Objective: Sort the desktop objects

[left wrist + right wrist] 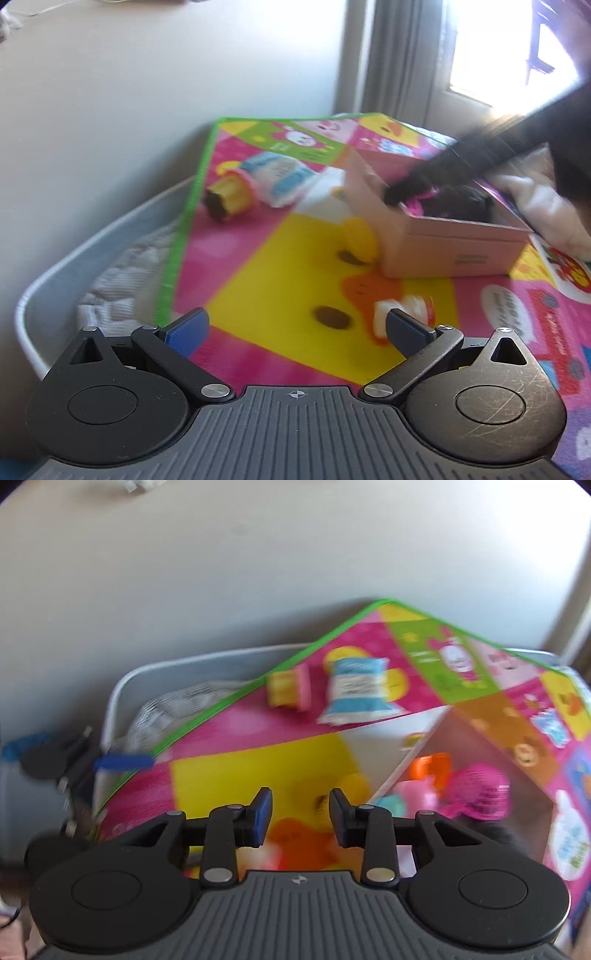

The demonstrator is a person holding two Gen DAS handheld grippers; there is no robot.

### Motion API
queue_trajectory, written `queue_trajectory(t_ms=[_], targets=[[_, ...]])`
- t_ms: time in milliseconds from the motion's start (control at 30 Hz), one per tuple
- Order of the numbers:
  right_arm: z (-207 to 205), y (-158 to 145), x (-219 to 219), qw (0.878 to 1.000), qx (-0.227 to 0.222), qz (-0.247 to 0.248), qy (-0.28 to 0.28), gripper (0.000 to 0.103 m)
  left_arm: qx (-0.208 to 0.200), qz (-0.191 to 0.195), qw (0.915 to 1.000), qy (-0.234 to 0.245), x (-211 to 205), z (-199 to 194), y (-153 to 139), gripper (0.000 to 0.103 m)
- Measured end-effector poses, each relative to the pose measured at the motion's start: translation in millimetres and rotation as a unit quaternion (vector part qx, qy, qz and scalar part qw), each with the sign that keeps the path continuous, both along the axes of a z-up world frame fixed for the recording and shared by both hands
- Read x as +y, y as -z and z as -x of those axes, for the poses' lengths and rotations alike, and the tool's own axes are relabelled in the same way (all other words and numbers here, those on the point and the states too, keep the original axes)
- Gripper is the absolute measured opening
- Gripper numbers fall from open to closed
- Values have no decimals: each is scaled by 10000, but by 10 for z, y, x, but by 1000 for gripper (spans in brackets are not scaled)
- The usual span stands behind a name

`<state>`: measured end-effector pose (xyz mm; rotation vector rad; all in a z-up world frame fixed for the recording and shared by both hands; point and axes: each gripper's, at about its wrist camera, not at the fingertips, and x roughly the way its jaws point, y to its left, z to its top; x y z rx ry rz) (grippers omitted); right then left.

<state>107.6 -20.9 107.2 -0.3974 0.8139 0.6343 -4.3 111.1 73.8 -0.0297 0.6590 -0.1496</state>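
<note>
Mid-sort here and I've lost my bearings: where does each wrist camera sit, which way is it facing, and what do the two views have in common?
Left wrist: sits behind the left tongs, angled down across the play mat toward the cardboard box; its open fingers show, nothing between them.
Right wrist: sits behind the right tongs, angled down at the mat's far corner; its fingers show, a gap between them, empty.
Shared: mat, box, blue-and-white packet, yellow-and-pink tub; the left tongs appear at the right view's left edge.

Two close wrist views angled down along their tongs, both sharing the play mat (295,258) and cardboard box (480,746).
</note>
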Motion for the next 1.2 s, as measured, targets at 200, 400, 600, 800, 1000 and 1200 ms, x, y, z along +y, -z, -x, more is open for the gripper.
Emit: queue_trajectory(t_ms=[200, 400, 600, 800, 1000, 1200], targets=[[-381, 407, 429, 9964, -237, 803, 108, 33, 19, -197, 9994, 272, -162, 146, -1, 103], [-631, 823, 645, 9874, -327, 1518, 299, 14, 120, -257, 9994, 189, -70, 205, 33, 103], [-59, 731, 406, 9889, -389, 1419, -207, 12, 155, -269, 9992, 238, -105, 307, 0, 103], [469, 650, -180, 9907, -485, 1269, -43, 12, 160, -314, 9983, 462, -242, 428, -28, 103], [601, 522, -795, 9934, -491, 528, 897, 19, 138, -389, 9979, 502, -422, 481, -29, 103], [824, 610, -1130, 9875, -589, -276, 1435, 54, 211, -459, 9979, 405, -473, 439, 8, 103]])
